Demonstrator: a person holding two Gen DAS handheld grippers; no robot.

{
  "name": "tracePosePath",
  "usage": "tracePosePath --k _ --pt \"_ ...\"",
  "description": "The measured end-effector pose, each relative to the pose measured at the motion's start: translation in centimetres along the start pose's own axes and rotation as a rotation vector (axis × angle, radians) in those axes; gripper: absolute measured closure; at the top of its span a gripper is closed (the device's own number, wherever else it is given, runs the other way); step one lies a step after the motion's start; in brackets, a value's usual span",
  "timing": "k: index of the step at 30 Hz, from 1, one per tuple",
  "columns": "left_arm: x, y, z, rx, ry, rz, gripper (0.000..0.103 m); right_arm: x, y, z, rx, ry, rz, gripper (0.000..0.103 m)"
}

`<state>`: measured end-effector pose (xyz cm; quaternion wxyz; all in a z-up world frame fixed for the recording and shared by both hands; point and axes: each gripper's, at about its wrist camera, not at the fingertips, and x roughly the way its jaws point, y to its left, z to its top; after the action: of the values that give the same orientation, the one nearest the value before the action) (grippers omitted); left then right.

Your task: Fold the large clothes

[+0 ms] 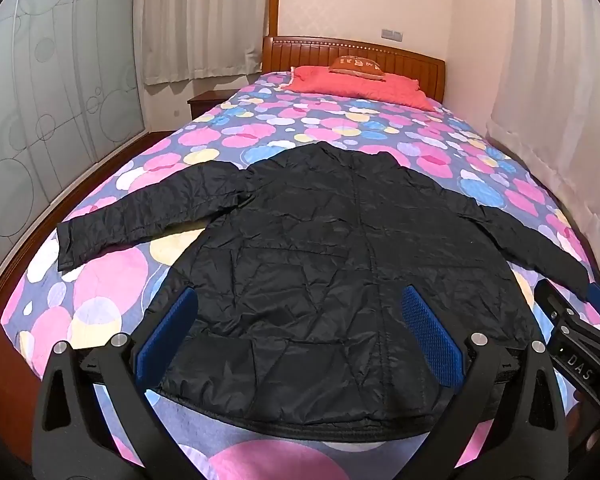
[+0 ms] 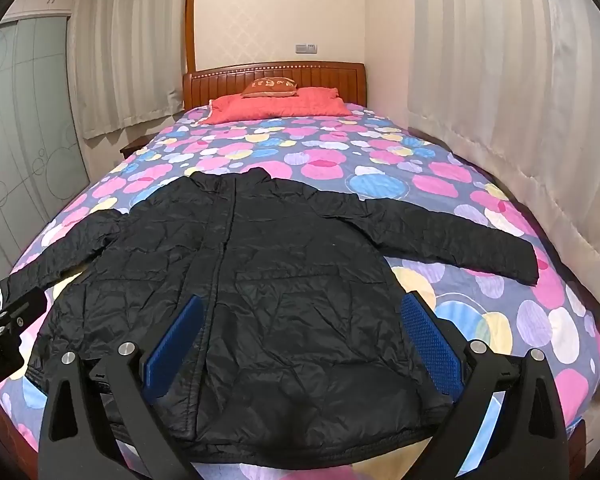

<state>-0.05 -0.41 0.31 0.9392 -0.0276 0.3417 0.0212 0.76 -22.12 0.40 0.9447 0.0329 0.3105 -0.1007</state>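
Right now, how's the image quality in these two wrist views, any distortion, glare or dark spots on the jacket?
Left wrist view: strong fisheye bending of the bed edge and wardrobe, black corner vignetting, warm lighting. The black jacket shows a faint sheen, its creases readable. Right wrist view: same curving of the curtains, sharp focus, no blown glare; the jacket hem is darkest.

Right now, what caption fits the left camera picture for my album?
Open left tongs hover over a black jacket spread flat, sleeves out, on a bubble-patterned bedspread.
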Motion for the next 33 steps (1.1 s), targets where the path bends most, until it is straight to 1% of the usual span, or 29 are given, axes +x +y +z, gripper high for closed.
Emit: tracePosePath --k 8,14,15,19,33 --pt "-0.8 -0.8 0.1 0.008 -0.005 0.002 0.002 -0.3 -0.1 0.1 0.002 -0.001 0.001 0.005" --pt "-0.6 -1.2 0.3 0.002 0.001 0.004 0.002 -0.3 -0.1 0.1 0.001 0.000 0.001 0.005" --pt "-0.8 -0.7 -0.1 0.011 -0.008 0.002 0.002 -0.3 -0.1 0.1 0.001 0.000 0.001 0.005" --pt "-0.7 -0.7 -0.1 0.012 -0.009 0.001 0.002 -0.4 0.0 0.1 0.001 0.000 0.001 0.005" --pt "-1.6 -1.2 0.1 0.008 -0.007 0.000 0.002 -0.4 0.1 0.0 0.000 0.000 -0.002 0.005"
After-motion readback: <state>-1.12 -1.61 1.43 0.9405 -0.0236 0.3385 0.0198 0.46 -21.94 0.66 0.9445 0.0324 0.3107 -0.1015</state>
